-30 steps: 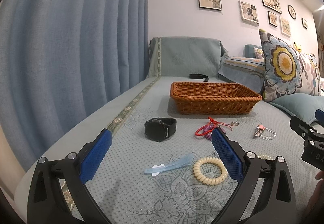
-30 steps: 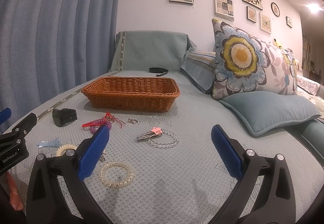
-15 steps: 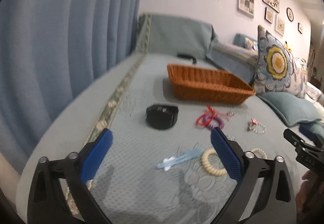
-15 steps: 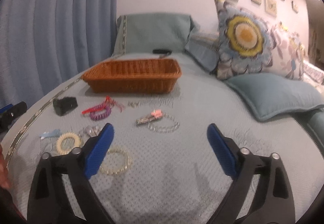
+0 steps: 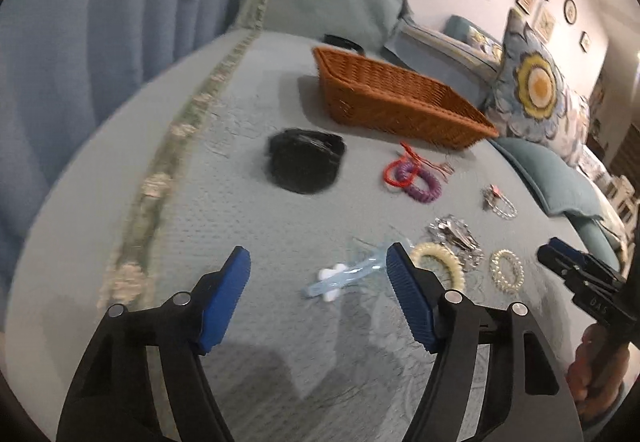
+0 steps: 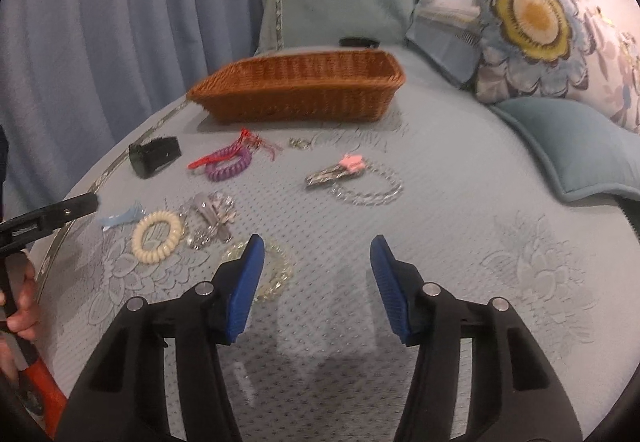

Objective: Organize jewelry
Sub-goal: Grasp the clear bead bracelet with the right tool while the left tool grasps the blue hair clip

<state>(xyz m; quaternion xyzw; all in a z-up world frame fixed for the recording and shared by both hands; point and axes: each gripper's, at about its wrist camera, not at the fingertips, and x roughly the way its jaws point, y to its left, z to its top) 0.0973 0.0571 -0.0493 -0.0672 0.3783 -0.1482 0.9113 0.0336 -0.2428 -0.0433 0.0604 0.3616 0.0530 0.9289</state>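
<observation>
Closing with nothing between its jaws, the left gripper (image 5: 318, 270) tilts down just above the pale blue hair clip (image 5: 347, 274), and the right gripper (image 6: 316, 262), narrowing and likewise empty, hangs beside the clear beaded bracelet (image 6: 276, 274). Each would do best to straddle its piece squarely and pinch low against the bedspread (image 6: 460, 210), since both lie flat (the cream spiral hair tie (image 5: 438, 266) and silver clip (image 6: 212, 220) crowd close by). Open cloth leads to the wicker basket (image 6: 298, 98), whose near wall must be cleared; the bed's curtain-side edge is near the left hand.
</observation>
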